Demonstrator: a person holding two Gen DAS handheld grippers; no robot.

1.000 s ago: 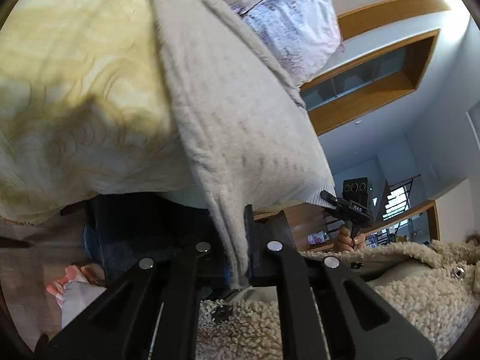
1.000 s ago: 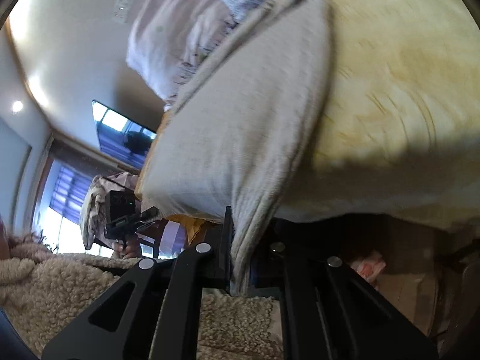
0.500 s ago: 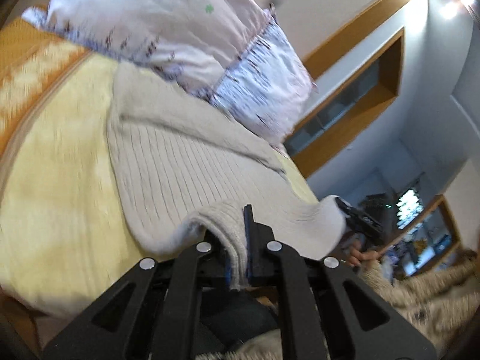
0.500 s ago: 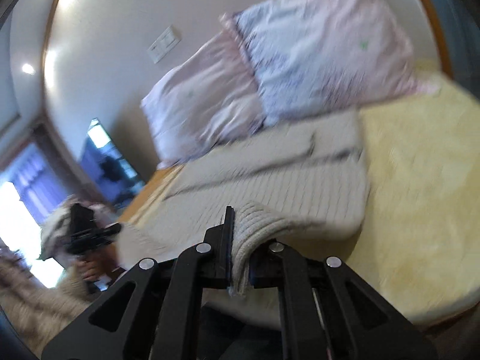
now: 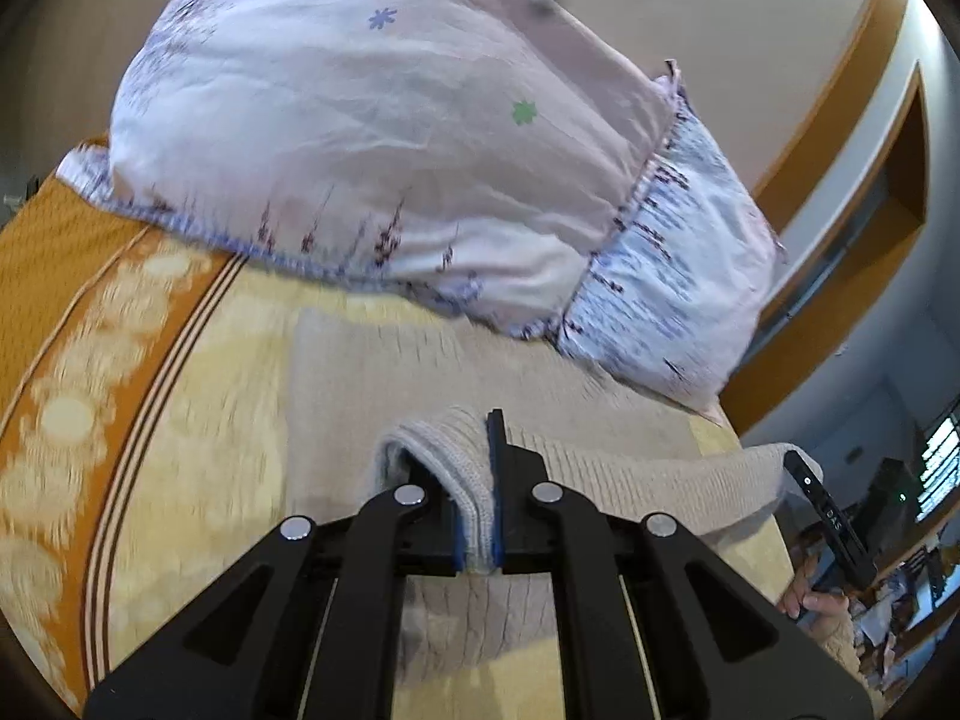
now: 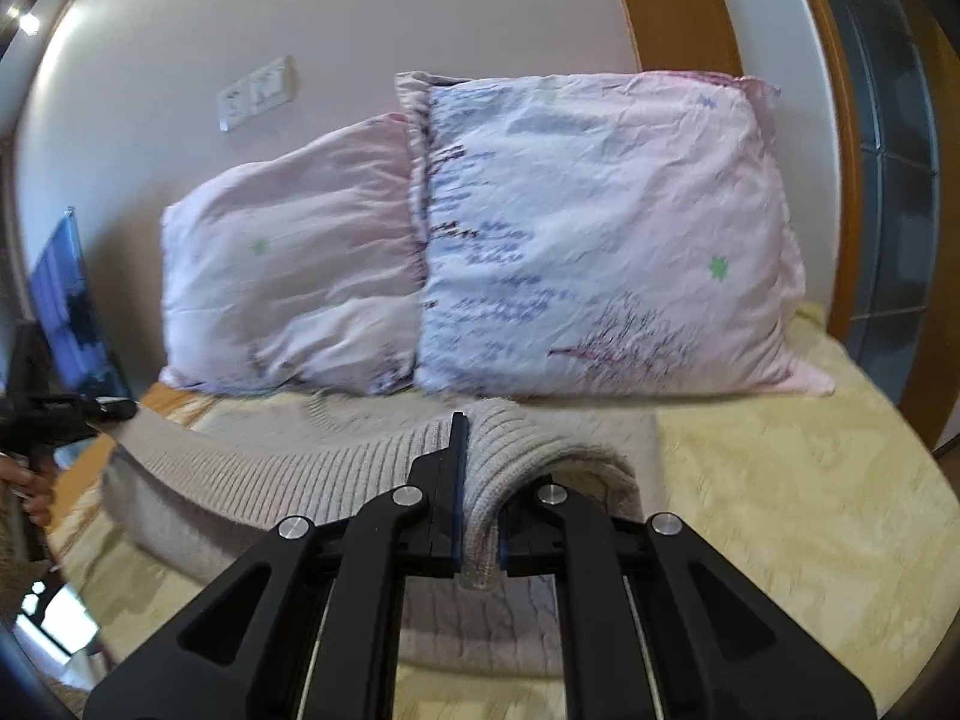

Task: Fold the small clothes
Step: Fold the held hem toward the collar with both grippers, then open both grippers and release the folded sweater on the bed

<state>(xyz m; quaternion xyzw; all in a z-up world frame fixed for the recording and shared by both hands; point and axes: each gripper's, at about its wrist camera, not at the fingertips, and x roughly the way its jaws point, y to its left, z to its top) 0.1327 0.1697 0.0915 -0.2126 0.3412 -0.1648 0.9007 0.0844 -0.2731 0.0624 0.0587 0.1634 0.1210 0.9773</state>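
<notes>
A beige ribbed knit sweater [image 5: 372, 384] lies on the yellow bedspread [image 5: 198, 396], below the pillows. My left gripper [image 5: 477, 498] is shut on the sweater's ribbed hem and holds it lifted over the garment's body. My right gripper [image 6: 480, 492] is shut on the other end of the same hem; the sweater [image 6: 312, 474] stretches left from it to the left gripper [image 6: 66, 414]. The right gripper also shows at the right of the left wrist view [image 5: 834, 522]. The lifted hem is carried over the lower part of the sweater.
Two pink floral pillows [image 6: 606, 240] [image 6: 288, 264] lean against the wall at the head of the bed. An orange patterned band [image 5: 66, 312] runs along the bedspread's left side. A wooden frame [image 6: 840, 180] stands right of the pillows.
Both grippers have swung up from below the bed edge and carried the sweater's hem forward over the bed toward the pillows. The hanging sweater now lies doubled over itself.
</notes>
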